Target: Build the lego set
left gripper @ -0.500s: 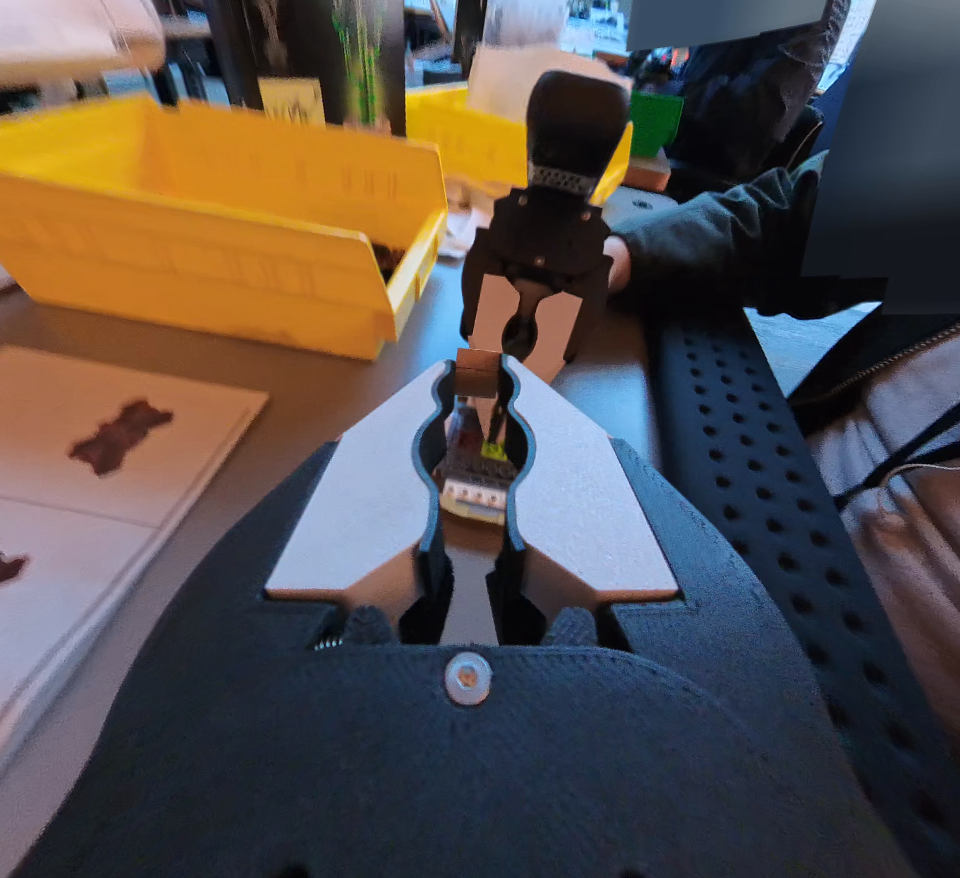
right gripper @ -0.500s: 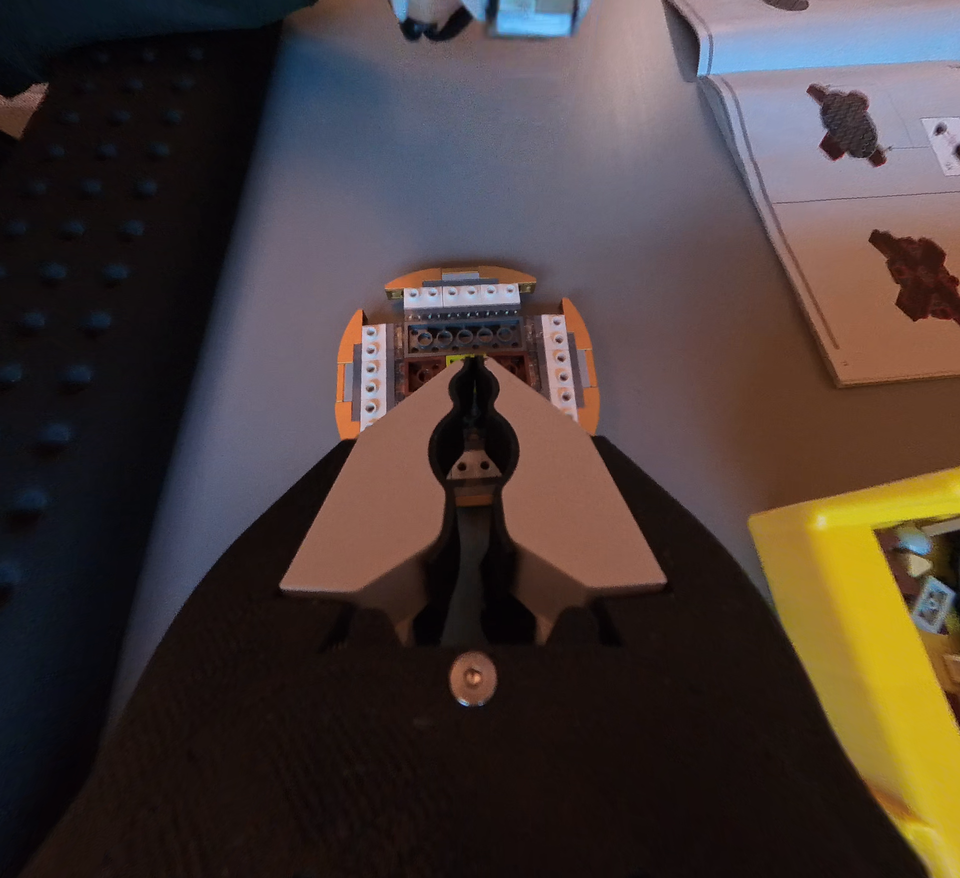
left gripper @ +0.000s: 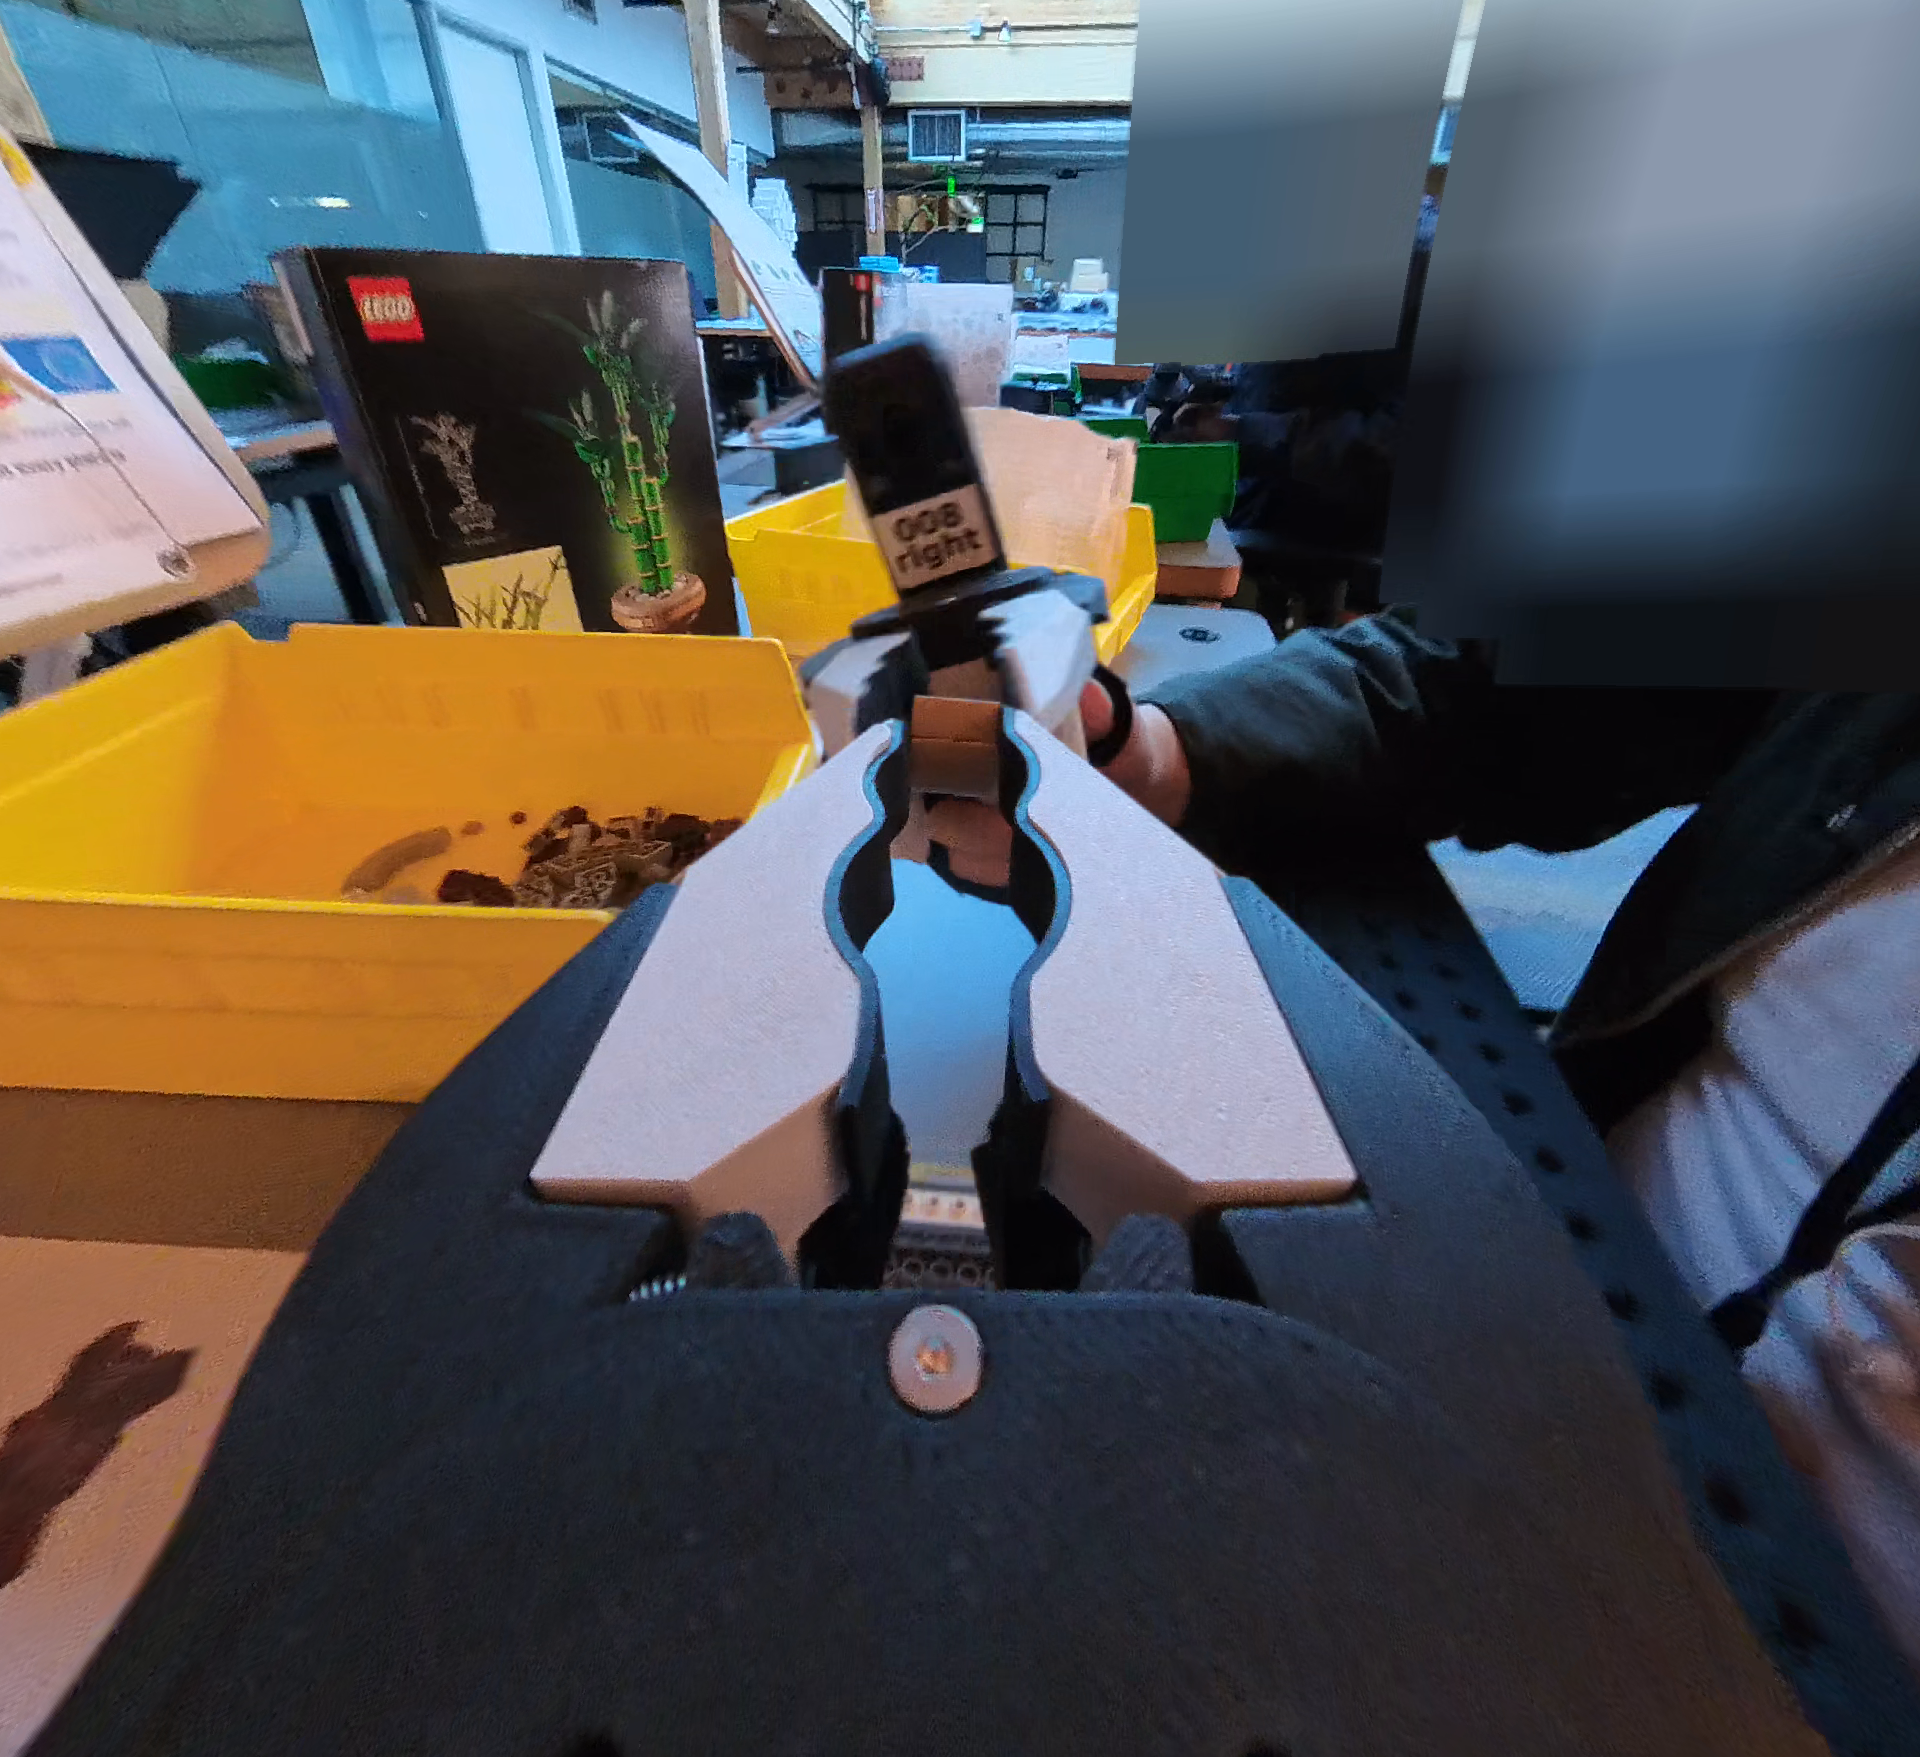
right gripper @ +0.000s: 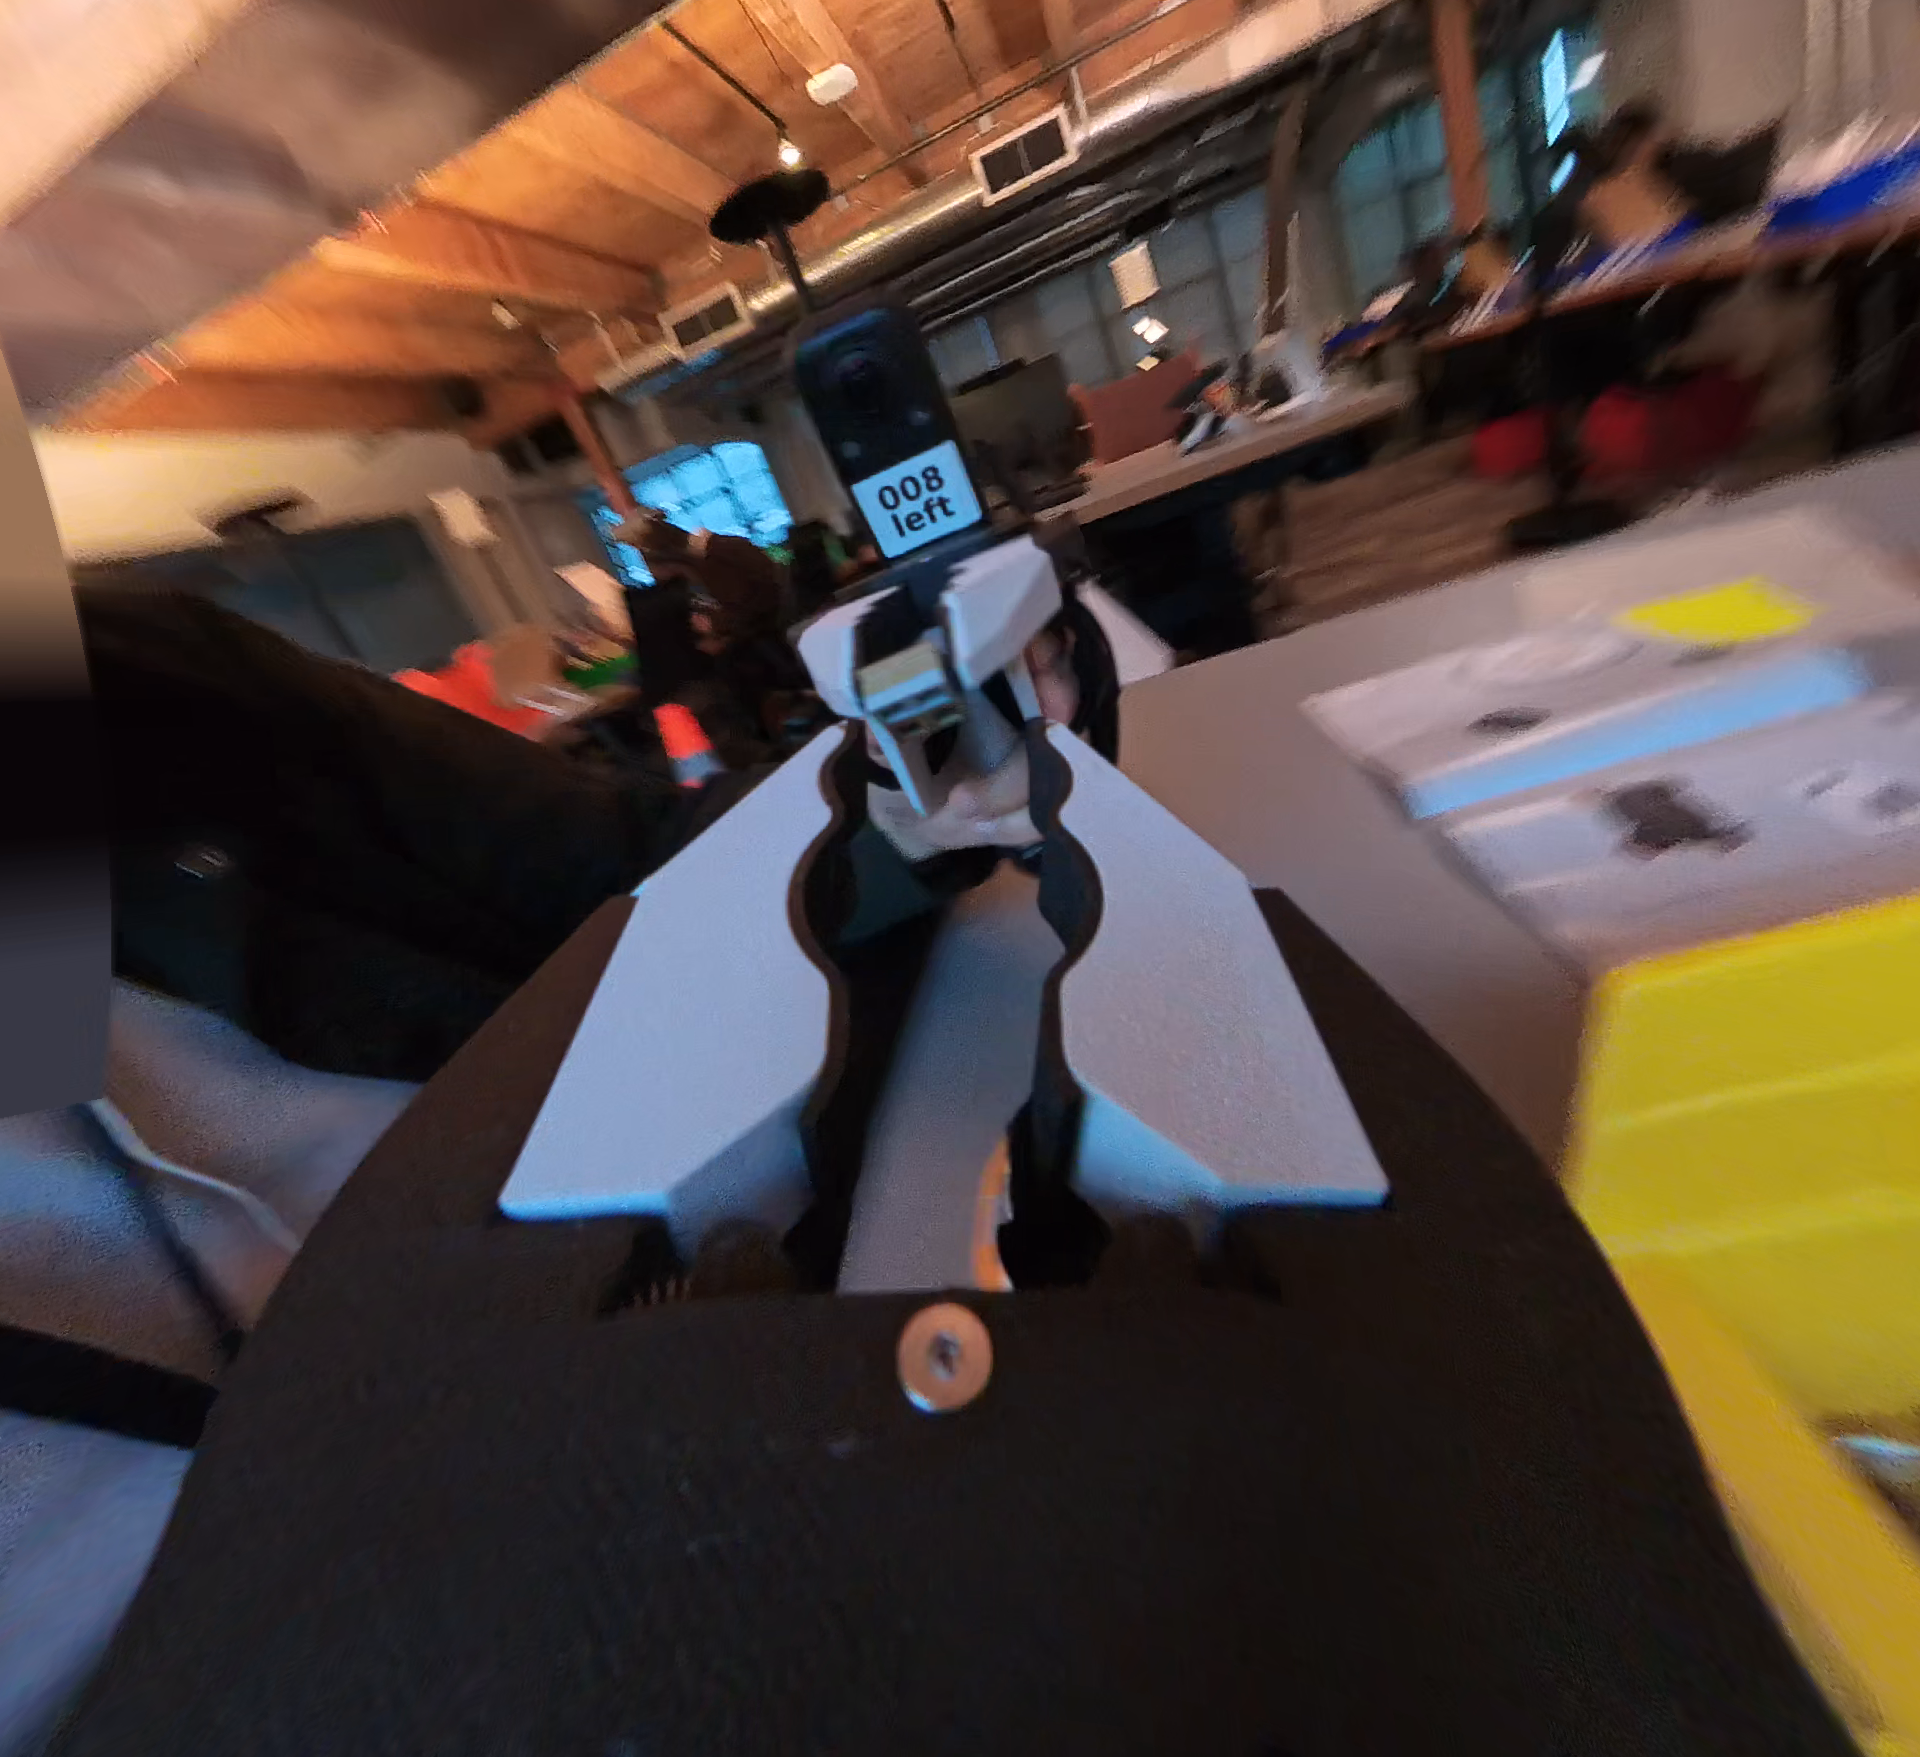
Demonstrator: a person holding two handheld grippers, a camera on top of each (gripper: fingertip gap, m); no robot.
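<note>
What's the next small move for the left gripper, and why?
Probably tip the left gripper down toward the partly built model, glimpsed below its jaws. It is shut on a tan brick held in the air, pointing at the right gripper, whose jaws stand open and empty; nothing is lined up yet.

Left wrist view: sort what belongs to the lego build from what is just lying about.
Job in hand:
- tan brick, gripped
- yellow bin of brown pieces
- lego box
- instruction booklet
- part-built model, glimpsed below

Lying about:
- green bin
- white sign, far left
</note>
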